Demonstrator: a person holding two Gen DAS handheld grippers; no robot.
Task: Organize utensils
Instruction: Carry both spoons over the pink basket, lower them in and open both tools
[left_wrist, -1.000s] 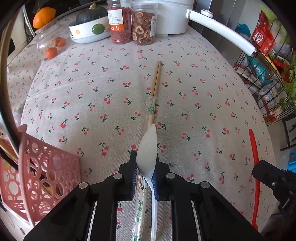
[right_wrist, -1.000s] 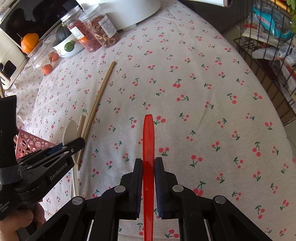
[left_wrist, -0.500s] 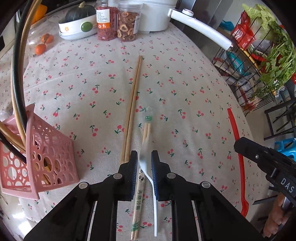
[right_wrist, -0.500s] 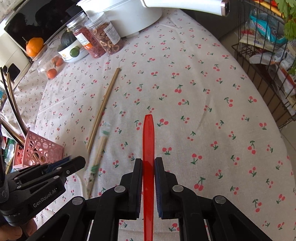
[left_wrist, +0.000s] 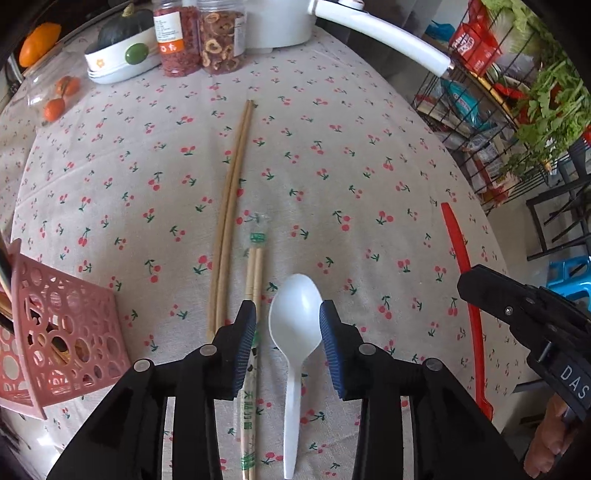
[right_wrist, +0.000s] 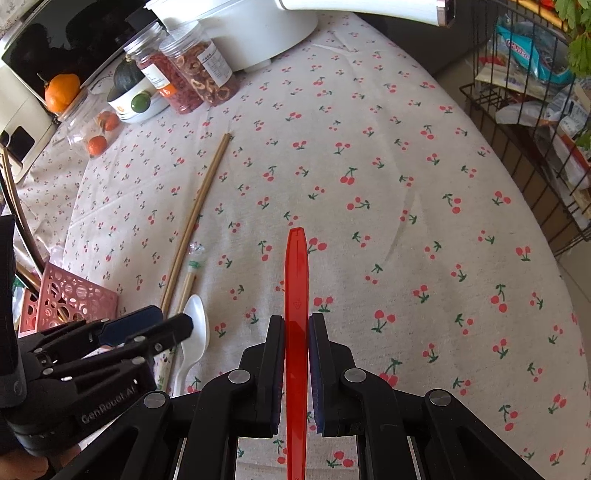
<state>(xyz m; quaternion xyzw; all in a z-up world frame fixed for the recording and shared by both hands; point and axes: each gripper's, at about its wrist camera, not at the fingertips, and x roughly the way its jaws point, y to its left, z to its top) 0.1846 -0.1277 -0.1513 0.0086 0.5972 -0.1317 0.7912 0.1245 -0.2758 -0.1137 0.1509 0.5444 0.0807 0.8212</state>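
Left gripper: lower centre of its own view, pointing steeply down, jaws opening. Blue ribbed pads stand clear on both sides of what lies between them, no contact. In the right wrist view it sits at lower left, black fingers angled up and to the right; a bit of the hand holding it shows at the bottom left corner.

Right gripper: lower centre of its own view, tilted down, jaws clamped tight on a thin flat piece. In the left wrist view it enters from the right edge, with fingers of the holding hand at lower right.
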